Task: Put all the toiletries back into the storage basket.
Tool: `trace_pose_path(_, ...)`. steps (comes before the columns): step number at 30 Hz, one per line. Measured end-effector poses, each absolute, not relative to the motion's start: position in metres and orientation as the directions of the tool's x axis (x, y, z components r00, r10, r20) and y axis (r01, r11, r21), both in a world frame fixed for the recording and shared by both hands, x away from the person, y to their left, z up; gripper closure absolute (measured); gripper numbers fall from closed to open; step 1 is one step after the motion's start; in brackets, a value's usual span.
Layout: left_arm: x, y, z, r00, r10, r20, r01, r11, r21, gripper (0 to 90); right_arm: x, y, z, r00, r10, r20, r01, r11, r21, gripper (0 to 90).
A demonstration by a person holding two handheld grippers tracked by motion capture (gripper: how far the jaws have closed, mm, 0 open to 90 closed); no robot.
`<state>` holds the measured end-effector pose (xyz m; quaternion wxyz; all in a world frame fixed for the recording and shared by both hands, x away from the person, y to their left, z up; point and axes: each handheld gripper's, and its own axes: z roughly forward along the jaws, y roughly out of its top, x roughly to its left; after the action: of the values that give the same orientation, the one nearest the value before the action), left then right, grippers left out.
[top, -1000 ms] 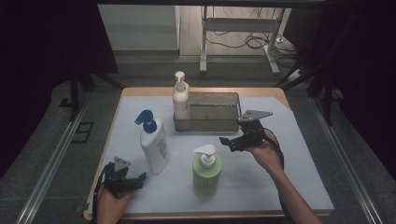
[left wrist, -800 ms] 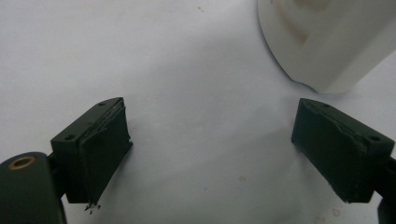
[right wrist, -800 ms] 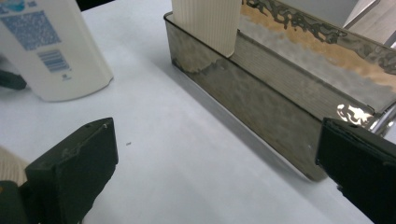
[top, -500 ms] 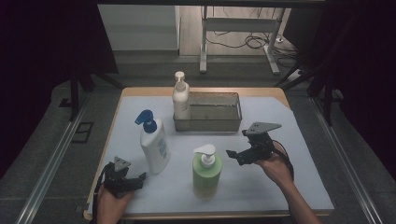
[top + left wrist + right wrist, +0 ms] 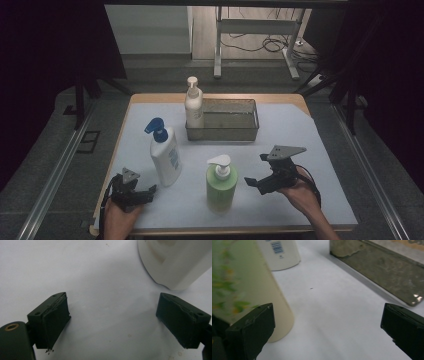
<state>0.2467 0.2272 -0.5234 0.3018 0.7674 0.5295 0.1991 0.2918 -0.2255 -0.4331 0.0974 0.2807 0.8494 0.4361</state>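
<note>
- High view gives me the whole layout: my right gripper [image 5: 256, 181] sits just right of the green pump bottle [image 5: 220, 185], not touching it, and my left gripper [image 5: 145, 192] lies low at the near-left corner of the counter [image 5: 300, 145].
- From up there I also see the white bottle with the blue pump [image 5: 165, 155] just beyond the left fingers, and a cream pump bottle [image 5: 193, 106] standing at the left end of the grey tray [image 5: 225, 131], well beyond both grippers.
- Right gripper view settles what the high view leaves unclear: the fingers [image 5: 252, 330] stand wide apart and hold nothing, with the green bottle's wall [image 5: 249, 287] just beside the left finger, outside the gap.
- That same view cuts the bottle off at the top and blurs its leaf print; the tray [image 5: 384, 272] shows as a side wall beyond the right finger.
- Left gripper view shows its fingers [image 5: 53, 320] apart over bare white covering, nothing between them.
- Beyond the right finger is the base of a white bottle [image 5: 175, 262]; its upper part is out of frame.
</note>
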Motion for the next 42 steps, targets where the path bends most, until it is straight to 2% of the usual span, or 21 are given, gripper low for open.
trace_pose_path(12,0.247,0.227,-0.523,0.36,0.933,-0.014,0.693,-0.257,0.674,11.2,0.26,-0.208,-0.426,-0.88,0.467,0.088,0.345,0.5,0.794,0.0)
trace_pose_path(16,0.247,0.227,-0.523,0.36,0.933,-0.014,0.693,-0.257,0.674,11.2,0.257,-0.201,-0.425,-0.883,0.457,0.112,0.358,0.497,0.791,0.6)
trace_pose_path(18,0.247,0.227,-0.523,0.36,0.933,-0.014,0.693,-0.257,0.674,11.2,0.254,-0.194,-0.424,-0.892,0.444,0.085,0.332,0.514,0.791,0.0)
trace_pose_path(42,0.247,0.227,-0.523,0.36,0.933,-0.015,0.694,-0.257,0.673,11.2,0.25,-0.143,-0.417,-0.915,0.4,0.048,0.276,0.535,0.798,0.3)
